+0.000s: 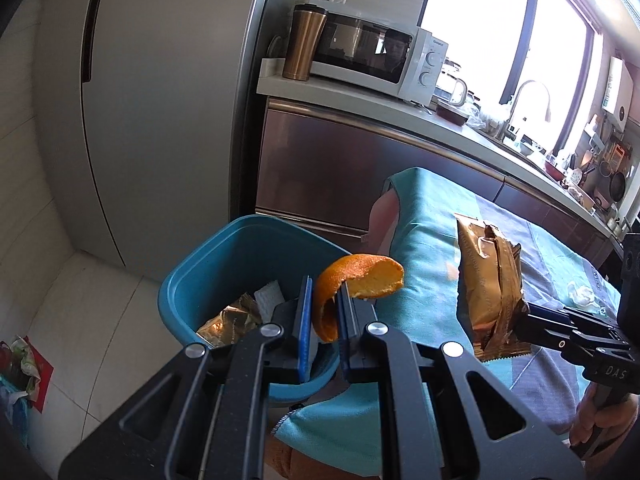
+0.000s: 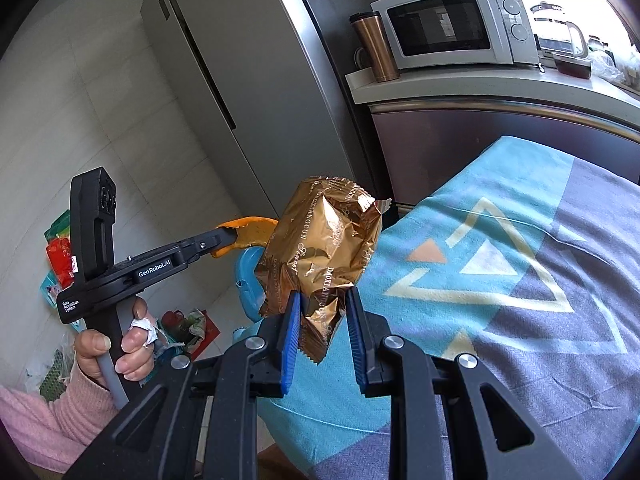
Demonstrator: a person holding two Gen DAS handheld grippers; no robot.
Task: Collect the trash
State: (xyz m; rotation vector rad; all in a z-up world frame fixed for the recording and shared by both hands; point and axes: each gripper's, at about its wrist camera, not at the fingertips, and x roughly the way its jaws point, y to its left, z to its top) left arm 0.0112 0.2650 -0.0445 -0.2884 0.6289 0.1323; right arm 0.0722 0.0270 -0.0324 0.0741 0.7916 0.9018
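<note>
My left gripper (image 1: pixel 325 308) is shut on a curl of orange peel (image 1: pixel 360 280) and hangs over the near rim of the blue trash bin (image 1: pixel 224 248). A gold wrapper (image 1: pixel 228 320) and white paper lie inside the bin. My right gripper (image 2: pixel 322 312) is shut on a crumpled gold snack wrapper (image 2: pixel 324 248), held above the table's left edge, to the right of the bin. In the right wrist view the left gripper (image 2: pixel 230 240) shows with the peel (image 2: pixel 252 232) above the bin (image 2: pixel 250 280). The right gripper (image 1: pixel 520 312) holds the wrapper (image 1: pixel 488 276) in the left wrist view.
A blue and grey patterned cloth (image 2: pixel 500 280) covers the table. Behind stand a steel fridge (image 1: pixel 160 120), a counter with a microwave (image 2: pixel 448 28), a copper tumbler (image 2: pixel 376 48) and a kettle. Bags and packets (image 2: pixel 60 248) lie on the tiled floor at left. A hand in a pink sleeve (image 2: pixel 100 352) grips the left handle.
</note>
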